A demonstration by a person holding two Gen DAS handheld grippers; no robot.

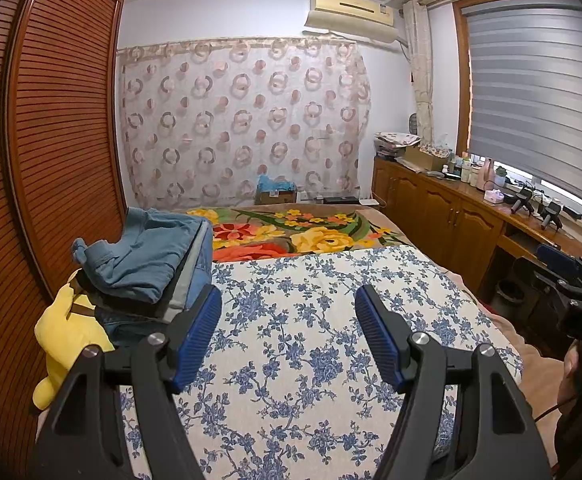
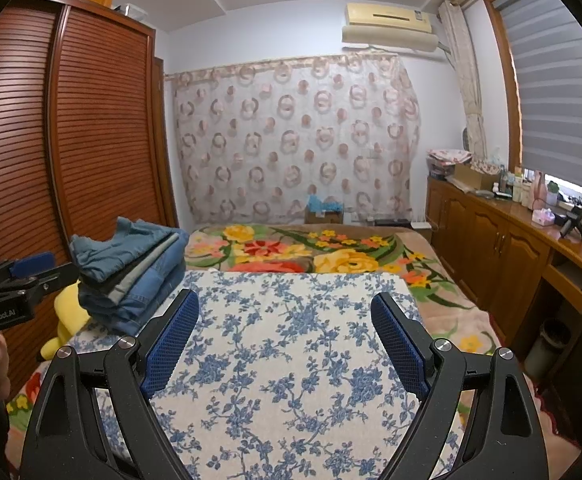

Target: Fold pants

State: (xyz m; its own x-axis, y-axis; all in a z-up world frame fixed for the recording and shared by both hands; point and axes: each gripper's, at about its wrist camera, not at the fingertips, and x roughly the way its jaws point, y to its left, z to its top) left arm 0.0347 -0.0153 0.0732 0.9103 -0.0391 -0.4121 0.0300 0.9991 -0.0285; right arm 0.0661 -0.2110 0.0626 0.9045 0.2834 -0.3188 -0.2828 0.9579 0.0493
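A stack of folded pants [image 1: 147, 260], mostly blue denim with a grey pair in between, lies at the left side of the bed [image 1: 503, 328]; the right wrist view shows the same stack of pants [image 2: 131, 276]. My left gripper [image 1: 290, 292] hovers open over a blue-flowered white cloth [image 1: 311, 352], just right of the stack, with nothing between its blue pads. My right gripper [image 2: 284, 296] is also open and empty above the flowered cloth [image 2: 283, 360]. Each gripper shows at the edge of the other's view: the right gripper [image 1: 579, 304], and the left gripper [image 2: 15, 280] held by a hand.
A yellow plush toy [image 1: 67, 336] sits under the stack's near-left corner. A louvred wooden wardrobe [image 1: 51, 140] lines the left side. Wooden cabinets [image 2: 503, 256] with cluttered tops run along the right, with a waste bin [image 2: 551, 344] below. A bright flower blanket [image 1: 291, 236] covers the far bed.
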